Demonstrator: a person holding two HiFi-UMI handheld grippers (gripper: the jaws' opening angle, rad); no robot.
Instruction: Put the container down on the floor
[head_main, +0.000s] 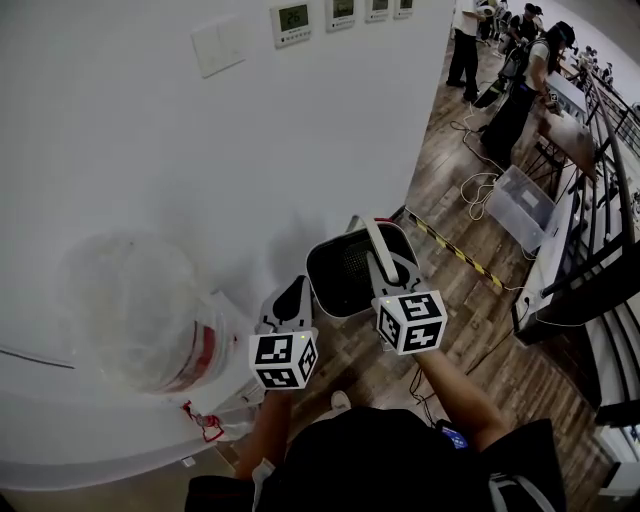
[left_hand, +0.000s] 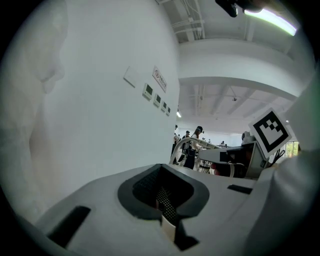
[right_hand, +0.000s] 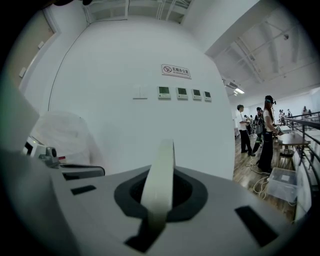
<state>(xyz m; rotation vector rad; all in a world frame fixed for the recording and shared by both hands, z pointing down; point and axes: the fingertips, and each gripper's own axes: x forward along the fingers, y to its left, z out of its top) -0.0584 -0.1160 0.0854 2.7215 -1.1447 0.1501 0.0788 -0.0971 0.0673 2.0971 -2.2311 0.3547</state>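
Observation:
A dark mesh container (head_main: 345, 272) with a pale rim hangs in the air close to the white wall, above the wooden floor (head_main: 500, 340). My right gripper (head_main: 392, 272) is shut on its pale handle strap (head_main: 381, 245), which runs straight up between the jaws as the handle (right_hand: 160, 180) in the right gripper view. My left gripper (head_main: 297, 298) is at the container's left edge. In the left gripper view a piece of black mesh (left_hand: 161, 196) sits pinched between the closed jaws. The container's base is hidden.
A clear plastic bag over a bin (head_main: 140, 310) bulges at the left by the wall. A clear crate (head_main: 525, 205), loose cables (head_main: 480, 185) and a yellow-black tape line (head_main: 455, 250) lie on the floor ahead. People (head_main: 520, 80) stand far back; a railing (head_main: 600, 250) runs along the right.

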